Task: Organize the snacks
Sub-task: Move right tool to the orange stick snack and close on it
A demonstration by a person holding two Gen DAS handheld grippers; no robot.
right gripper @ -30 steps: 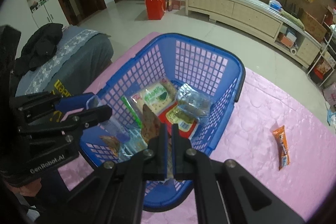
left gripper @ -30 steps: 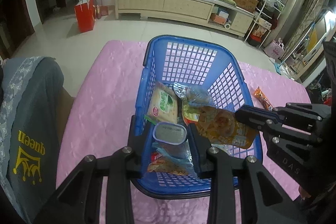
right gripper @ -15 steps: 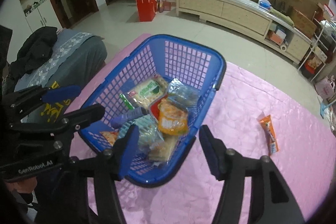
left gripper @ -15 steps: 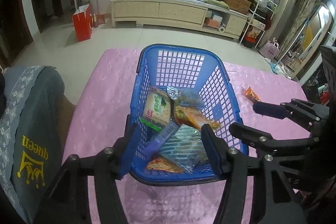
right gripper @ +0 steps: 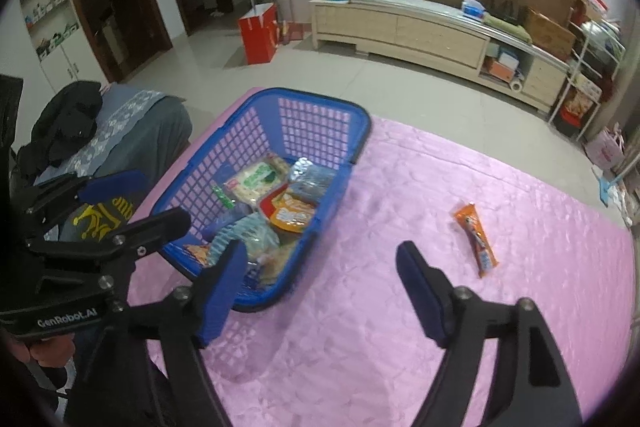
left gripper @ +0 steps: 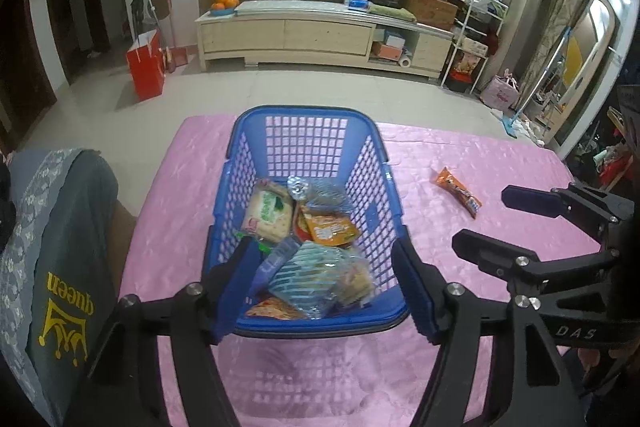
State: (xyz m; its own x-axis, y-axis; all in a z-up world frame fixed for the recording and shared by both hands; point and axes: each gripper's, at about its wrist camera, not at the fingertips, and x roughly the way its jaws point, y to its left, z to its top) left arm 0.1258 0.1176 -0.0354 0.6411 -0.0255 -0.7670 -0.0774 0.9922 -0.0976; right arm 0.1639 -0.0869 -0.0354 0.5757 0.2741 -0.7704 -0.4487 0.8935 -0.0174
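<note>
A blue plastic basket (left gripper: pixel 312 111) (right gripper: pixel 320 97) stands on the pink tablecloth (left gripper: pixel 440 227) and holds several snack packs. Among them are a green-and-white pack (left gripper: pixel 268 213), an orange pack (left gripper: pixel 330 227) and a blue-striped pack (left gripper: pixel 312 275). One orange snack stick (left gripper: pixel 456 187) (right gripper: pixel 476 239) lies alone on the cloth, to the right of the basket. My left gripper (left gripper: pixel 324 247) (right gripper: pixel 165 197) hovers above the basket's near end, jaws opening, pads pressing on nothing. My right gripper (right gripper: pixel 320 247) (left gripper: pixel 480 219) hangs over bare cloth between basket and stick, jaws opening and empty.
A grey cloth with yellow "queen" print (left gripper: pixel 60 267) covers a seat against the table's left side. The tablecloth's far edge (left gripper: pixel 460 133) drops to a tiled floor. Beyond it stand a red bag (left gripper: pixel 146 67) and a long pale cabinet (left gripper: pixel 320 35).
Both grippers went from shut on snack packs over the basket to open. The packs now lie in the basket, and both grippers have drawn back and up from it.
</note>
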